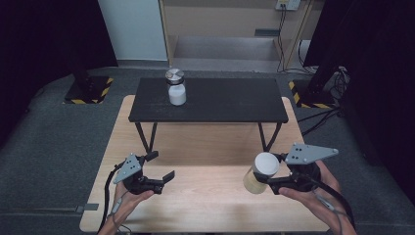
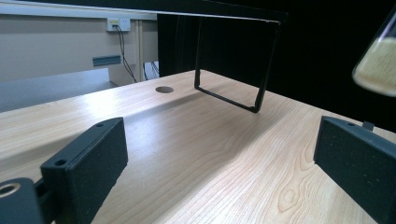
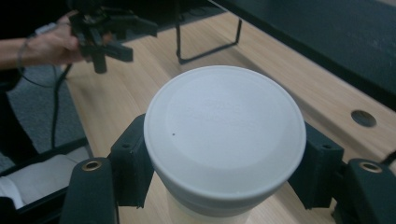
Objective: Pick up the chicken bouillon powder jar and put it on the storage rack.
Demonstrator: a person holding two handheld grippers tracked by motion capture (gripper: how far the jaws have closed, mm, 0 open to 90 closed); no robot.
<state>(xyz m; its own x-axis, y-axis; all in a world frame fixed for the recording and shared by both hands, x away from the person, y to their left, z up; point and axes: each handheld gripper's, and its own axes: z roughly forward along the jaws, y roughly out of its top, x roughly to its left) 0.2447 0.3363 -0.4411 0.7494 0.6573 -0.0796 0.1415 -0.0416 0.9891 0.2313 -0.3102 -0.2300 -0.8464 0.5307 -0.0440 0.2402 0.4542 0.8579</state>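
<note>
right claw (image 1: 268, 182) clenched on white-lidded jar (image 1: 261, 172), jar between its pads, above wooden table (image 1: 205, 205) | left claw (image 1: 164, 177) released, empty

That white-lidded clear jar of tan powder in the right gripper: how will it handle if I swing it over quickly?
The white-lidded clear jar is probably rigid, since the right gripper clamps it just under the lid without visible denting. Its smooth round wall may slip or twist between the pads. The tan powder fills much of it, so it is likely bottom-heavy and could swing.

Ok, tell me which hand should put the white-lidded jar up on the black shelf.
Right. The right tool already grips the white-lidded jar; the left tool is open and empty, no nearer the black shelf.
</note>
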